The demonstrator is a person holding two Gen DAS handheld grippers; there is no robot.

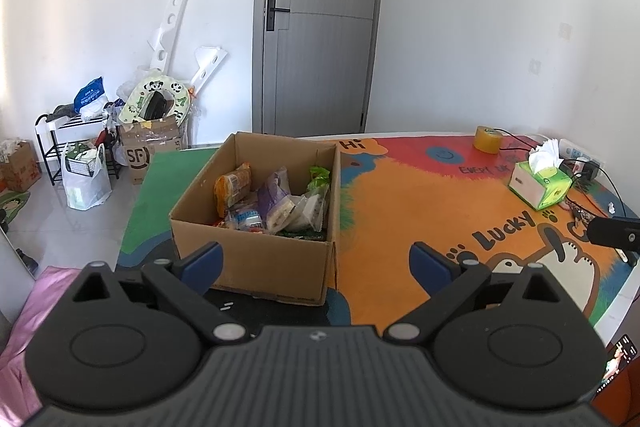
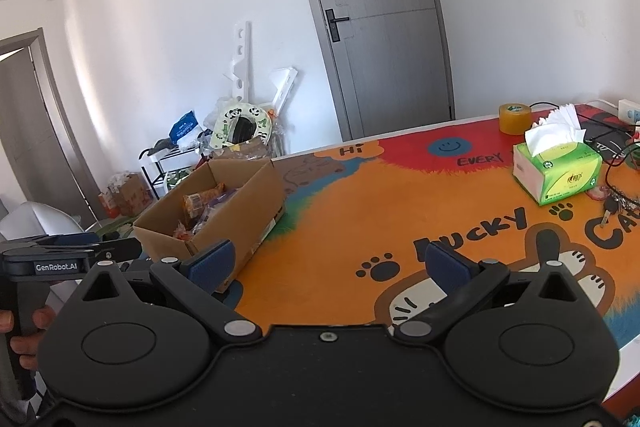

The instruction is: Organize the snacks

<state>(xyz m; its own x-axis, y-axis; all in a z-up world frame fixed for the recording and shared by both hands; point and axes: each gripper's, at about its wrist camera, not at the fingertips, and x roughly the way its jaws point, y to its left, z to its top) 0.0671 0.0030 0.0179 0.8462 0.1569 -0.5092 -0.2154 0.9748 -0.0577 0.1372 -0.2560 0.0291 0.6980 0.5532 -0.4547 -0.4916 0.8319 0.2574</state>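
My left tool (image 1: 316,263) gapes wide and empty before the cardboard box (image 1: 256,259) of snacks (image 1: 272,201) on the worktop (image 1: 400,195); my right tool (image 2: 328,263) likewise, tissue box (image 2: 558,171), tape roll (image 2: 515,118), perhaps keys (image 2: 612,207) beyond.

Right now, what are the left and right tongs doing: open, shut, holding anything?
Left tongs: open, empty, facing the cardboard box of snacks.
Right tongs: open, empty, above the colourful mat.
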